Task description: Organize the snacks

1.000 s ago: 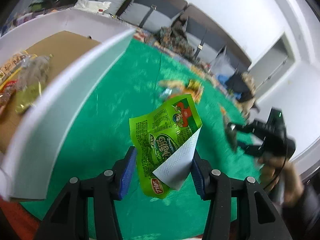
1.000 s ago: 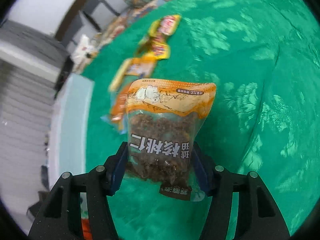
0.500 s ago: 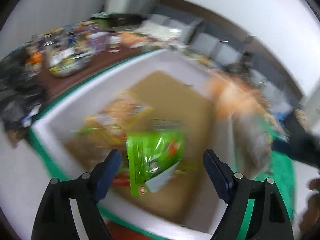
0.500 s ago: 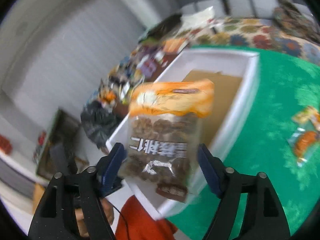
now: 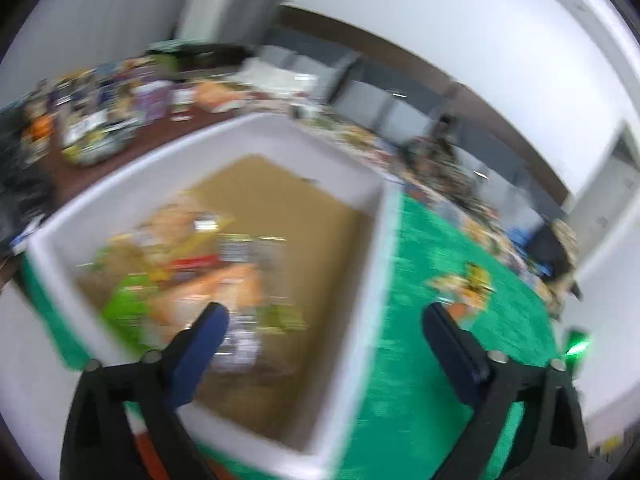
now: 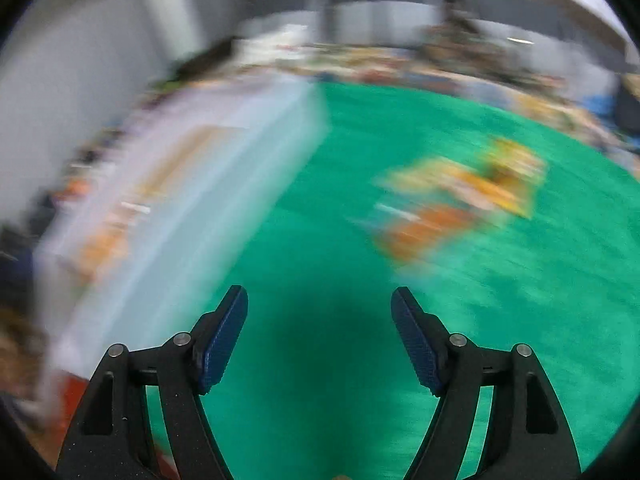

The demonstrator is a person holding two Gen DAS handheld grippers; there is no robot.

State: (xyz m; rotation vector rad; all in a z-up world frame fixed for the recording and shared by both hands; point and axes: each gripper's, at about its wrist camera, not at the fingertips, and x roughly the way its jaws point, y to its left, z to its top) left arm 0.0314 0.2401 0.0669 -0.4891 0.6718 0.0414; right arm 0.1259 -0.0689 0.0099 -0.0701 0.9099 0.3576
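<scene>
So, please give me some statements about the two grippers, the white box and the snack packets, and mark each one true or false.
1. The left gripper holds a green packet. False: its jaws are open and hold nothing.
2. The white box already has snack packets inside. True.
3. The right gripper is empty. True.
4. The green cloth has no snacks left. False: loose packets lie on it.

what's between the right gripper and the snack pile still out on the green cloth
Nothing: only bare green cloth lies between the open right gripper and the blurred snack pile, as the right wrist view shows.
</scene>
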